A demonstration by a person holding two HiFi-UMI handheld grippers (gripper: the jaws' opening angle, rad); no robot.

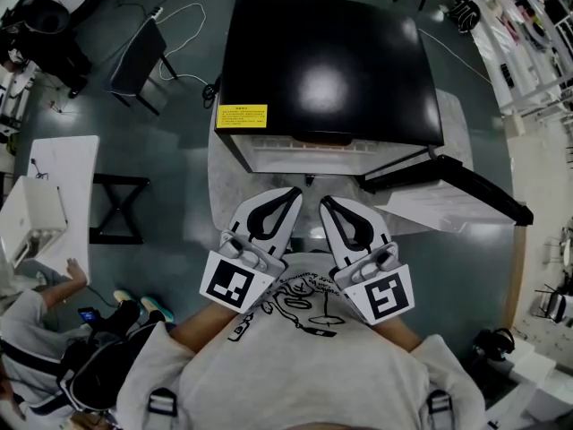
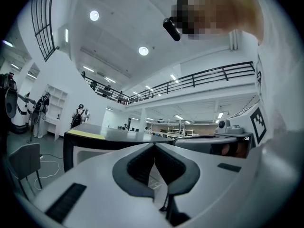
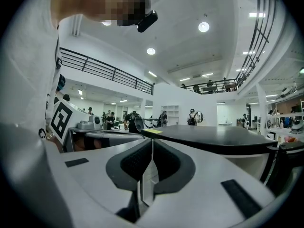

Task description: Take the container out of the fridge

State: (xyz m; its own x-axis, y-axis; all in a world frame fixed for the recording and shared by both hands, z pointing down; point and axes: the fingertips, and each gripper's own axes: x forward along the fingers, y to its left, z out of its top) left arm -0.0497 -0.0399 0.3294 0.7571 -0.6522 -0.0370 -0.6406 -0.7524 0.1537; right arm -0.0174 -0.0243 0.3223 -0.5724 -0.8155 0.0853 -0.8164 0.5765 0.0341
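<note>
My left hand-held gripper (image 1: 294, 192) and right hand-held gripper (image 1: 326, 202) are both closed, empty, side by side just before the fridge (image 1: 331, 70); its door (image 1: 457, 186) stands open; its black top hides the inside, so I cannot see the container.

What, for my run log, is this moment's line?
fridge: door open | left gripper: shut, empty | right gripper: shut, empty | container: unseen

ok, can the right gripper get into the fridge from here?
Probably yes: the door stands swung open to the right, and nothing shows between the right gripper and the fridge opening. Its jaws are shut, though, and the interior is hidden from above.
</note>
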